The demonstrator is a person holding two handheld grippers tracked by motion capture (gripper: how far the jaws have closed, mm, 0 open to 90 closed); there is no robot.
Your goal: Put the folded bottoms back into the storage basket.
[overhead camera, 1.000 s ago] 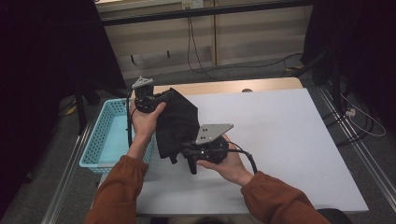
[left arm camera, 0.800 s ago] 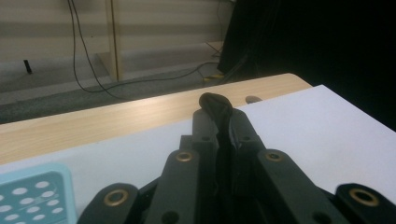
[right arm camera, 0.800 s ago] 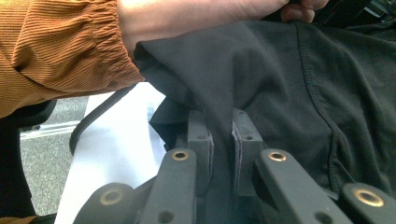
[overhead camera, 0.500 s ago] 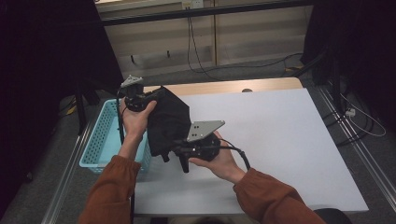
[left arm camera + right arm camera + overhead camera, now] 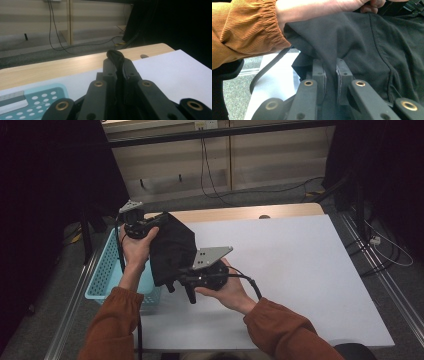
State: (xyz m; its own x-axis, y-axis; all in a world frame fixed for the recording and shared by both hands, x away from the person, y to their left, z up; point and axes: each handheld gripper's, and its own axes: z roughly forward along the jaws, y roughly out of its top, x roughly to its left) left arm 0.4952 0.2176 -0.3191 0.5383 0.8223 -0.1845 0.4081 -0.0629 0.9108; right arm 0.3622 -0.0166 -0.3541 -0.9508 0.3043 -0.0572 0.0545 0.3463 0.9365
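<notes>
Both your sets of jaws are clamped tight on the black garment (image 5: 172, 247): your left gripper (image 5: 117, 68) has a bunched bit of it poking out between the pads, and your right gripper (image 5: 330, 72) pinches a fold lower down, so it hangs stretched between them above the table's left edge. Under that you've got the white table top (image 5: 300, 270) with a wooden strip (image 5: 240, 213) along the far side and a light blue basket (image 5: 107, 272) just beside it on your left. Past the table it's grey floor (image 5: 280, 195), trailing cables (image 5: 215, 180), a pale panelled wall (image 5: 170, 160) and dark curtains (image 5: 380, 165).

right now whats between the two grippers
A black cloth spans the stretch, held off the table, in the high view. The left gripper pinches its far corner, the right gripper its near edge. Nothing else lies between them.
</notes>
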